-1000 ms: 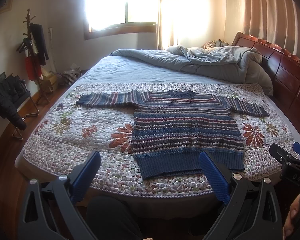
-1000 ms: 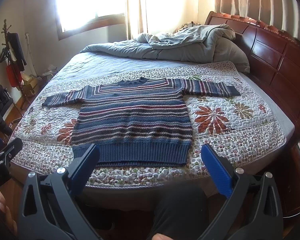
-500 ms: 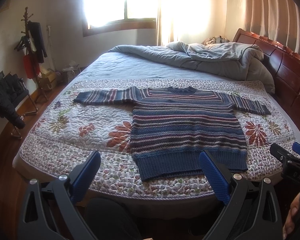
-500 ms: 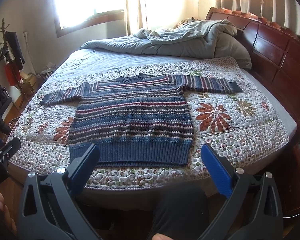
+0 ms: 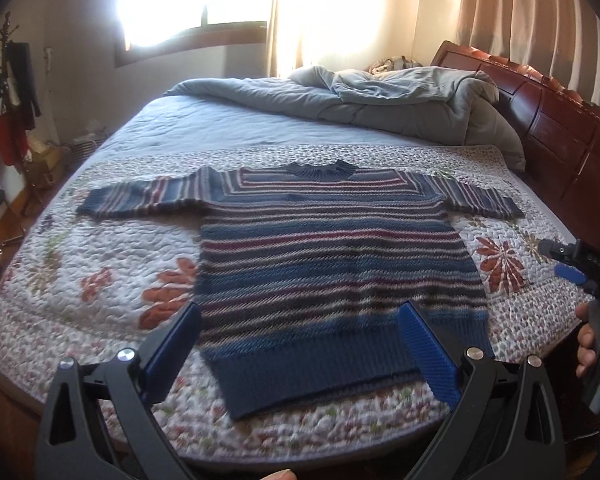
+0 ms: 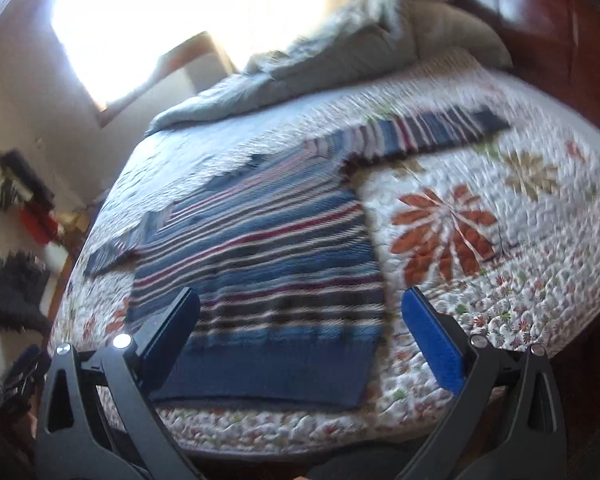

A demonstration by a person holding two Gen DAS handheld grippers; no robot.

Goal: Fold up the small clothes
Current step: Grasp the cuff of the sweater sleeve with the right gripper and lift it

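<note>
You have the striped sweater (image 5: pixel 332 264) lying flat on the flowered quilt (image 5: pixel 112 264) of the bed, front side up, with the neck toward the grey duvet (image 5: pixel 380 108) and the dark blue hem near the edge of the bed closest to you. Both sleeves are spread out to the sides, and the body shows no fold at all. So I judge that the folding is not started: the garment is only laid out and smoothed, and every fold is left to do.

Your left tool (image 5: pixel 300 354) hangs over the hem, with its blue pads wide apart and nothing between them. Your right tool (image 6: pixel 300 346) is also spread wide and empty; it is over the hem corner on your right side, and its view is tilted and blurred, so the fine details there are not sure. In the left view you can see the right tool at the right border, above the quilt.

What remains, I think, is to bring each sleeve in over the body, and then to fold the body itself.
</note>
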